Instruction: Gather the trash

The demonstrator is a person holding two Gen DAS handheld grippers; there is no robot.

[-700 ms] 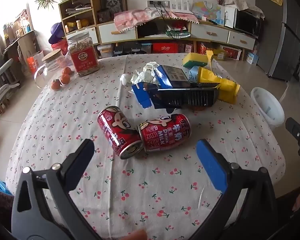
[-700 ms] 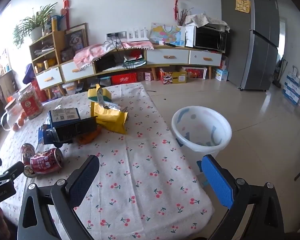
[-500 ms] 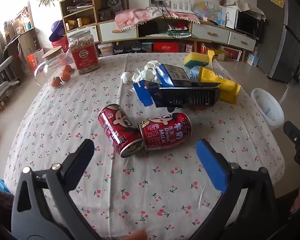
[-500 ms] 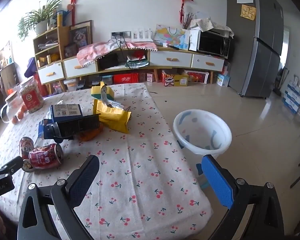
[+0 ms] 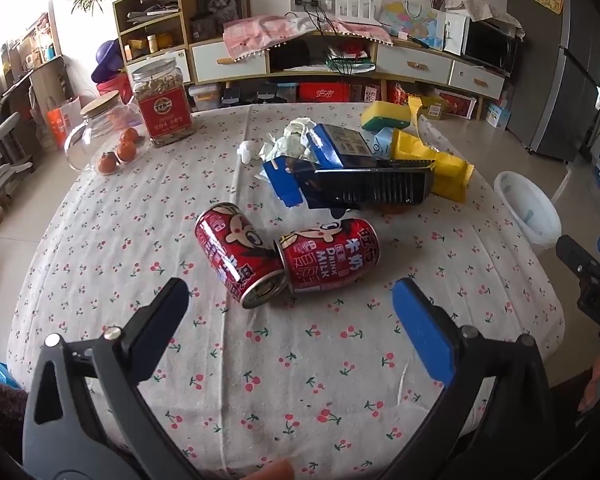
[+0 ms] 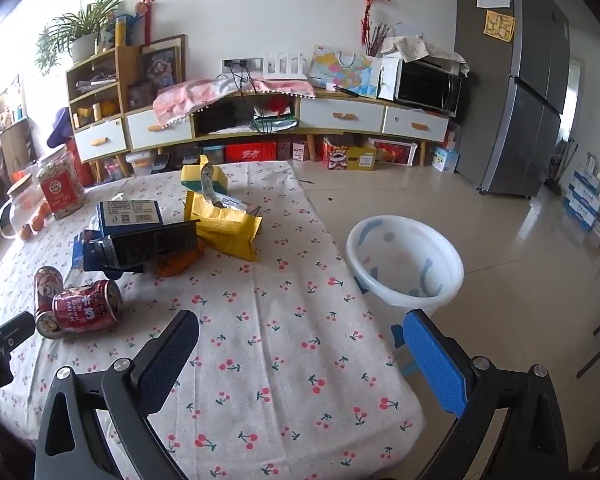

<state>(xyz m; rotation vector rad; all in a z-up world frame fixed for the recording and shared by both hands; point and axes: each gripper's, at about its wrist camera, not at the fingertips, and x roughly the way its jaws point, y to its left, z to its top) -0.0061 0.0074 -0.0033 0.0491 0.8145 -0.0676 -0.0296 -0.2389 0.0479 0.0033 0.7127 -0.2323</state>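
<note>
Two red milk cans lie on the cherry-print tablecloth (image 5: 300, 360), one (image 5: 236, 252) touching the other (image 5: 328, 256). Behind them lie a black plastic tray (image 5: 372, 188), a blue box (image 5: 336, 144), crumpled tissue (image 5: 284, 144) and a yellow wrapper (image 5: 440, 164). My left gripper (image 5: 288, 300) is open and empty, just short of the cans. My right gripper (image 6: 300, 336) is open and empty over the table's right edge. A white basin (image 6: 404, 264) stands on the floor beside the table, also in the left wrist view (image 5: 528, 208).
A glass jar with a red label (image 5: 162, 104), a glass pitcher (image 5: 96, 128) and small oranges (image 5: 120, 152) stand at the table's back left. A yellow-green sponge (image 5: 384, 118) lies at the back. Shelves and a cabinet (image 6: 340, 116) line the wall; a fridge (image 6: 516, 80) stands right.
Both grippers have drifted slightly; the left one has come a little closer to the cans. Nothing was grasped or moved.
</note>
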